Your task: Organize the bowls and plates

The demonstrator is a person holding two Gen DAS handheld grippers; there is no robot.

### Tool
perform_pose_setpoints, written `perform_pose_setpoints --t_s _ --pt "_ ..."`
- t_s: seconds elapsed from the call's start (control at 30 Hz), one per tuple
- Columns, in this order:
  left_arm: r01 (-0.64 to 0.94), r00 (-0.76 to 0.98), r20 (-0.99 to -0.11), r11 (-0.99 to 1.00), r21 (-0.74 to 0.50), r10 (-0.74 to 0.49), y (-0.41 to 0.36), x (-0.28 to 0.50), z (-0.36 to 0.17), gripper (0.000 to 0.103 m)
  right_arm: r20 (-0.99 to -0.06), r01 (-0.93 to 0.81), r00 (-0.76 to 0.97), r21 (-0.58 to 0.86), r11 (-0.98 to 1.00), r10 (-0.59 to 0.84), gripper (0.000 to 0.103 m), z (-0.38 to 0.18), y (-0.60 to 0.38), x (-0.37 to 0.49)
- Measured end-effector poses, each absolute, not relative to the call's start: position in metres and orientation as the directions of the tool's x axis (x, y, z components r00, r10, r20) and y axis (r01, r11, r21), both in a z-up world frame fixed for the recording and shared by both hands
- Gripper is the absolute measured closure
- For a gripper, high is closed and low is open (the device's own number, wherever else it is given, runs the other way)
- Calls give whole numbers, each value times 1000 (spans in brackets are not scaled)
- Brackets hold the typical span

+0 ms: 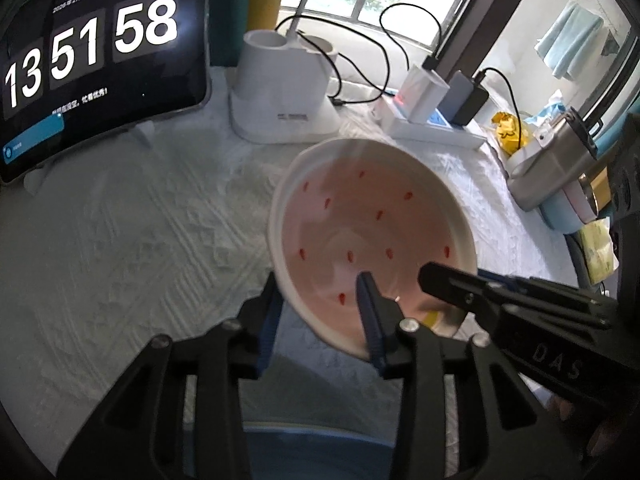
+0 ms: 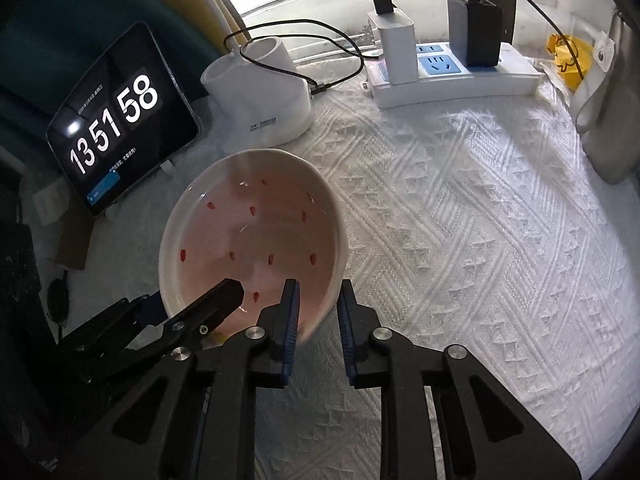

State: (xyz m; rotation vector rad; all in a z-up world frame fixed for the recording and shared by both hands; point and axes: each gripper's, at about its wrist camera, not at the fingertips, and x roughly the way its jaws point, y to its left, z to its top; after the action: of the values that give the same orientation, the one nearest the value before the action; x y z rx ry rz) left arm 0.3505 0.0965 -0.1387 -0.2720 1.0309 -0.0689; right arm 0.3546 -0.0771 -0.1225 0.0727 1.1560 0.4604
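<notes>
A pink bowl (image 1: 372,240) with red spots and a white rim is held tilted above the white tablecloth; it also shows in the right wrist view (image 2: 256,236). My left gripper (image 1: 320,316) is shut on its near rim, one finger inside, one outside. My right gripper (image 2: 318,320) straddles the opposite rim with one finger inside and one outside; its jaws stand a little apart around the wall. The right gripper's finger shows in the left wrist view (image 1: 448,280). A blue dish edge (image 1: 316,436) lies below my left gripper.
A tablet clock (image 2: 120,120) leans at the back left. A white holder (image 2: 260,96), a power strip (image 2: 452,76) with chargers and cables, a yellow packet (image 2: 568,56) and a grey pouch (image 2: 612,104) line the back and right. A textured white cloth (image 2: 480,240) covers the table.
</notes>
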Motion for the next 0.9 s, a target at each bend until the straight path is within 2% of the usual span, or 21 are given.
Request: perform_pose_setpoints --t_s 0.37,0.9 --pt "-61 563 -812 973 -222 -150 92 342 -120 69 -842 -334 378 263 905 384 85 -114 -80 343" --pt "-35 635 -758 975 -217 -146 81 314 -81 69 -787 -364 461 253 896 409 85 -65 -93 314"
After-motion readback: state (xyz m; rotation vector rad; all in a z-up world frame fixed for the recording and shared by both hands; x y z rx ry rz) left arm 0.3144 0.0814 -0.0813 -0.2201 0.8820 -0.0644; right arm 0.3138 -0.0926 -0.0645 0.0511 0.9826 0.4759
